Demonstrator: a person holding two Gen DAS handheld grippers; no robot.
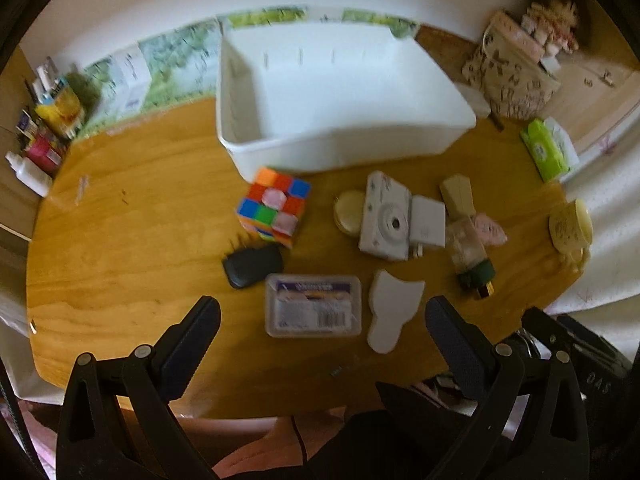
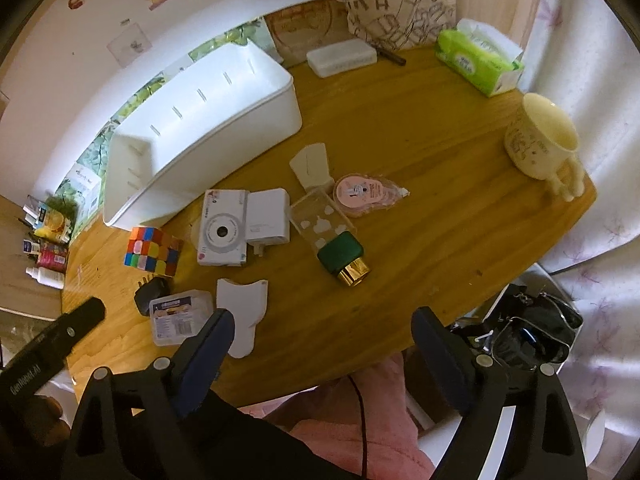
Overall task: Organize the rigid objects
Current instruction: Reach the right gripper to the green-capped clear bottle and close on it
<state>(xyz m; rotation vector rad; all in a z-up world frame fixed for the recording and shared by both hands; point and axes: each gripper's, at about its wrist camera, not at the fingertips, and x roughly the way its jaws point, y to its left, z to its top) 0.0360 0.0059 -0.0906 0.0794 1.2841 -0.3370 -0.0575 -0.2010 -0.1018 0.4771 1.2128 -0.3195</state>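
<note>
An empty white bin [image 1: 340, 148] [image 2: 224, 140] stands at the back of the wooden table. In front of it lie a colour cube [image 1: 276, 206] [image 2: 154, 250], a white camera [image 1: 386, 220] [image 2: 222, 234], a white charger [image 1: 428, 220] [image 2: 268, 216] and a clear bottle with a green and gold cap [image 1: 470, 252] [image 2: 332, 236]. Nearer are a black plug [image 1: 254, 266], a clear plastic box [image 1: 314, 306] [image 2: 180, 316] and a flat white piece [image 1: 394, 310] [image 2: 244, 316]. My left gripper [image 1: 324, 344] hovers open just short of the box. My right gripper [image 2: 324, 344] is open over the front edge, empty.
A cream mug [image 2: 540, 140] and a green tissue pack [image 2: 478, 56] sit at the right edge. A printed tote bag [image 2: 400, 4] and a white case [image 2: 342, 56] are at the back. Small bottles and packets [image 1: 44, 132] crowd the far left. A black bag [image 2: 532, 332] lies below the table.
</note>
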